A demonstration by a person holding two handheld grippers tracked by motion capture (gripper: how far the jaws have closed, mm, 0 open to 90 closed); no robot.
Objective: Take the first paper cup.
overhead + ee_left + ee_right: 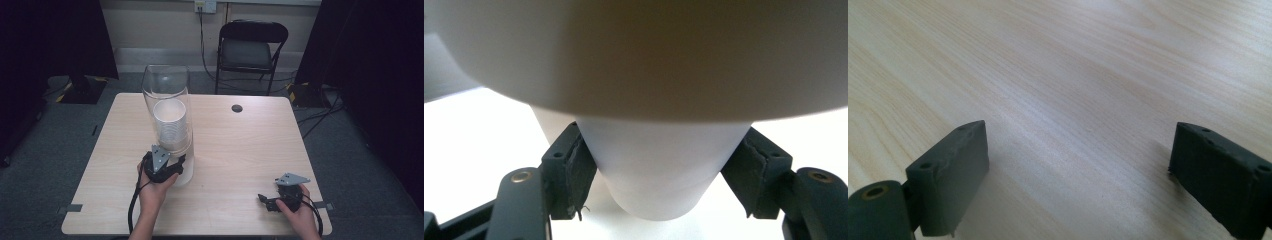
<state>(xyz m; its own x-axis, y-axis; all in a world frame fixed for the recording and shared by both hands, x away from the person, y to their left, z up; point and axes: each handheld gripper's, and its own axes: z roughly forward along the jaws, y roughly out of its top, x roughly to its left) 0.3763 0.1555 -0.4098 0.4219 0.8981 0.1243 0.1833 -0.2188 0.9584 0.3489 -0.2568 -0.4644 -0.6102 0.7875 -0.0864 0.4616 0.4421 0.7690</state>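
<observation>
A white paper cup (659, 170) at the frame's lower centre is clamped by the left gripper (659, 172) beneath a clear plastic cylinder (166, 107); the right gripper (1078, 165) is held wide, lower right.

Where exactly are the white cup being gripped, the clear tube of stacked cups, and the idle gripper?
white cup (659, 175): left gripper view, lower side wall.
clear tube (165, 80): high view, empty upper wall.
right gripper (266, 201): high view, between its fingertips.
</observation>
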